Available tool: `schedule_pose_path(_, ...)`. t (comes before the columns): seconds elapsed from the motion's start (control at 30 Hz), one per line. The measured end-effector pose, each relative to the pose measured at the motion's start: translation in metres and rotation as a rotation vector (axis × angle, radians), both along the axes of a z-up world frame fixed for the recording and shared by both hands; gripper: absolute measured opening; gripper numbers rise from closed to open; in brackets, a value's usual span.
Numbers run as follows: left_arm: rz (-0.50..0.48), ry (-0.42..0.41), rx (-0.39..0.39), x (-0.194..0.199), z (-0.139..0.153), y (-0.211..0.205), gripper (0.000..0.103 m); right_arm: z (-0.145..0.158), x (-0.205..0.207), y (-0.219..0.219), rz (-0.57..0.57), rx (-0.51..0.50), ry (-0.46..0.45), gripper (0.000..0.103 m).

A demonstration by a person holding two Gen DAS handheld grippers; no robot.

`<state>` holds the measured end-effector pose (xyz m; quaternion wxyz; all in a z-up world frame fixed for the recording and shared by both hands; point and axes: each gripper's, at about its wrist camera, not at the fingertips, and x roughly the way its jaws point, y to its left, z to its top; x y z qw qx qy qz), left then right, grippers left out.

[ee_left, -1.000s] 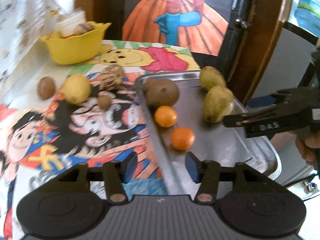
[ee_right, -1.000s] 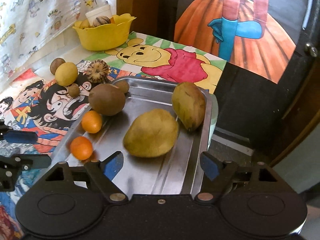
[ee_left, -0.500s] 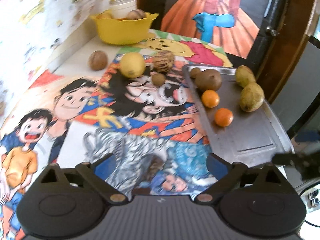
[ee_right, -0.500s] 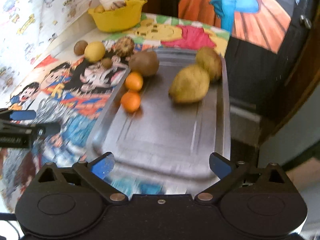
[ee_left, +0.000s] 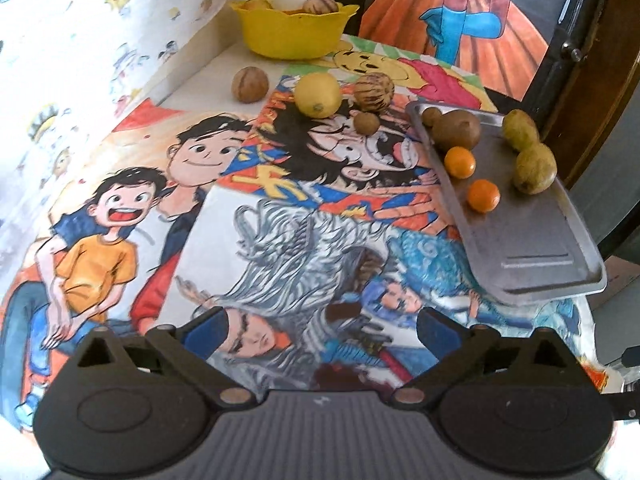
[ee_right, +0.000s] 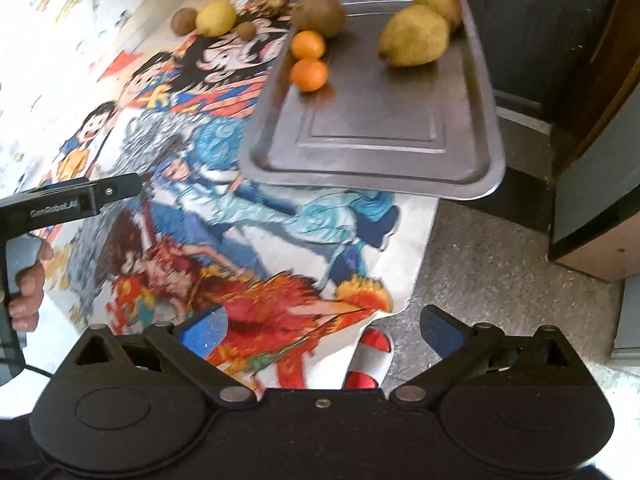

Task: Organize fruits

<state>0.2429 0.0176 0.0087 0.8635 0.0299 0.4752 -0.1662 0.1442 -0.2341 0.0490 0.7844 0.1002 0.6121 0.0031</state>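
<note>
Both claws have pulled back from the metal tray and now sit far from the fruit. The left gripper is wide open and holds nothing. The right gripper is wide open and empty too. On the tray lie two oranges, a brown fruit and two pears. A lemon rests on the cartoon cloth near the yellow bowl.

Grey metal tray carries two orange mandarins, brown kiwi, yellow-green pears; yellow bowl, yellow lemon; worktop covered in multicoloured cartoon drawings.
</note>
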Motion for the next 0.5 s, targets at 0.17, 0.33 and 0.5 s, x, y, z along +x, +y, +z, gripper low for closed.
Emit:
schedule_pose_path(0.17,0.027,0.02,0.024,-0.001,0.001,0.01,0.102,0.007,0.018,0.009,0.045,0.02,-0.04,0.102)
schedule_pose_path(0.33,0.065,0.014,0.037,0.006,0.004,0.017,0.102,0.012,0.05,0.017,0.092,0.074,-0.088,0.102)
schedule_pose_path(0.5,0.087,-0.026,0.048,0.021,0.011,0.022,0.102,0.024,0.089,0.024,0.149,0.08,-0.176,0.102)
